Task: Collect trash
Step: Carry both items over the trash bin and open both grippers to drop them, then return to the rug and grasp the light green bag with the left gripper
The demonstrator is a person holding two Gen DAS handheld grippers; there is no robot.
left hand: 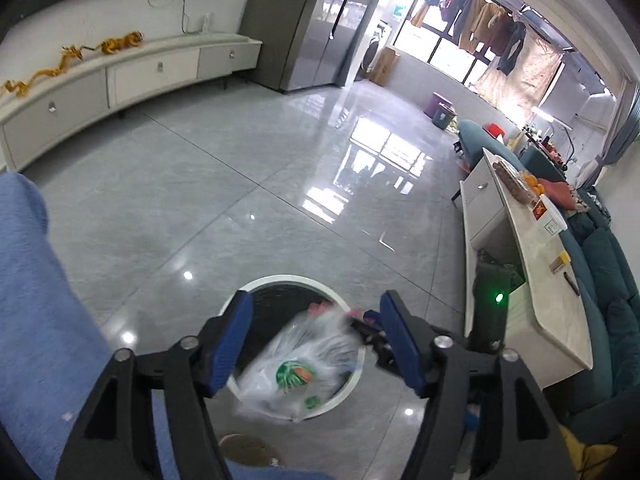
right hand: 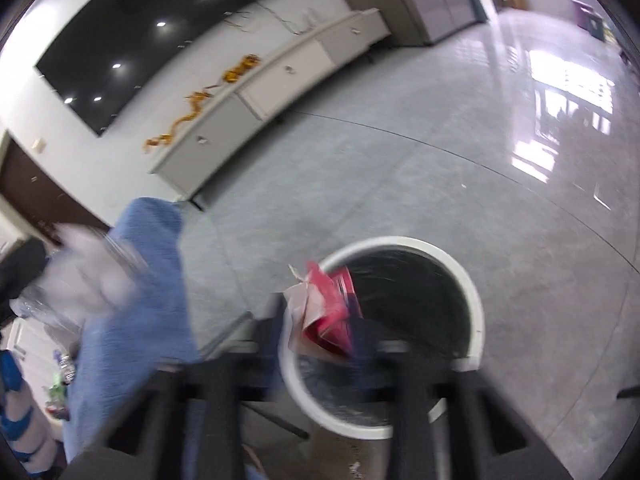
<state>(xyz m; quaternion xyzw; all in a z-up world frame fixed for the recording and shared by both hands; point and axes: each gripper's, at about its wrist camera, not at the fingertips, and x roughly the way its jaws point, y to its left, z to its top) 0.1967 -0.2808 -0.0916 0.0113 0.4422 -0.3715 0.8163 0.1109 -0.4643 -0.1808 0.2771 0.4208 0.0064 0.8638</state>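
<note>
A round white-rimmed bin (left hand: 280,280) (right hand: 472,292) with a dark liner stands on the grey tiled floor. My left gripper (left hand: 316,300) is above it, its blue pads wide apart and open. Beneath the gap a clear plastic bag (left hand: 304,364) with a green and orange print is blurred, touching neither pad and overlapping the bin's mouth and near rim. My right gripper (right hand: 316,320) is blurred over the bin's left rim. A red and white wrapper (right hand: 332,312) hangs loose between its dark fingers, which stand apart.
A person's blue-clad leg (left hand: 36,300) (right hand: 140,280) stands left of the bin, a slippered foot (left hand: 248,448) just before it. A long white TV cabinet (left hand: 152,72) lines the far wall. A low white table (left hand: 532,280) and teal sofa (left hand: 600,320) are on the right.
</note>
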